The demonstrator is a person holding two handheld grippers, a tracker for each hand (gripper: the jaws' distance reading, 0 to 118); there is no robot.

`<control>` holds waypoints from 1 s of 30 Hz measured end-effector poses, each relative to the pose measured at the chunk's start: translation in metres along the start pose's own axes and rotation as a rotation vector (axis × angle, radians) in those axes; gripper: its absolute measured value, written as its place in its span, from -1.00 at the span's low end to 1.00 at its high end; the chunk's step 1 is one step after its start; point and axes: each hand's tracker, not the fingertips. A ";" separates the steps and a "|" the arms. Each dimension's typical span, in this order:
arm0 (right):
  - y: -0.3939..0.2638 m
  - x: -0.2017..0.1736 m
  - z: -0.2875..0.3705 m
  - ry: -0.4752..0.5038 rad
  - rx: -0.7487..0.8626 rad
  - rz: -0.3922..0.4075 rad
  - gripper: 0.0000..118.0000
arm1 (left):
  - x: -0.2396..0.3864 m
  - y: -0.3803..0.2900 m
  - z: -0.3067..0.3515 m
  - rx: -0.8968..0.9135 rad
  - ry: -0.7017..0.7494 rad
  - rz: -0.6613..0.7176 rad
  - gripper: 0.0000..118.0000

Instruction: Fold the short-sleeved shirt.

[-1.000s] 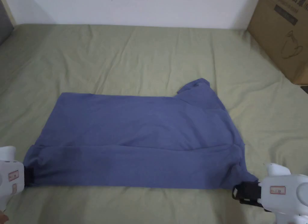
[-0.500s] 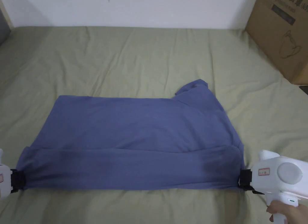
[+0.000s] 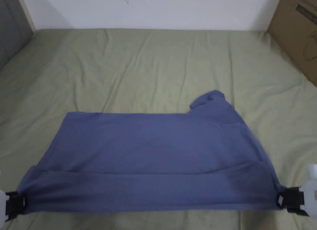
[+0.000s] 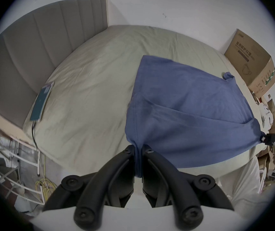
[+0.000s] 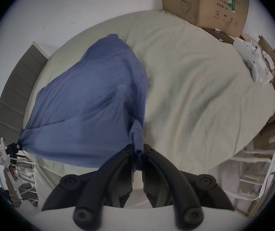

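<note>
Here the blue shirt lies spread across the near half of the bed, its near band stretched taut along the bed's near edge. The left gripper is clamped on the band's left corner and the right gripper on its right corner. In the head view both gripper bodies are cut off by the frame's sides.

Soft, even indoor light, source unclear; head view slightly blurred, both gripper views fisheye-warped with dark vignetted corners and smeared edges.
</note>
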 end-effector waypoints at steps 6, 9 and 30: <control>-0.037 -0.002 -0.028 -0.035 -0.060 0.039 -0.75 | -0.005 -0.033 -0.014 -0.040 0.020 0.056 -0.37; -0.034 -0.012 -0.023 -0.086 -0.038 0.084 0.28 | -0.002 -0.028 -0.005 0.009 0.068 0.038 0.81; 0.074 -0.047 -0.014 0.063 0.121 0.099 -1.00 | 0.052 0.042 -0.019 0.084 -0.051 -0.015 -1.00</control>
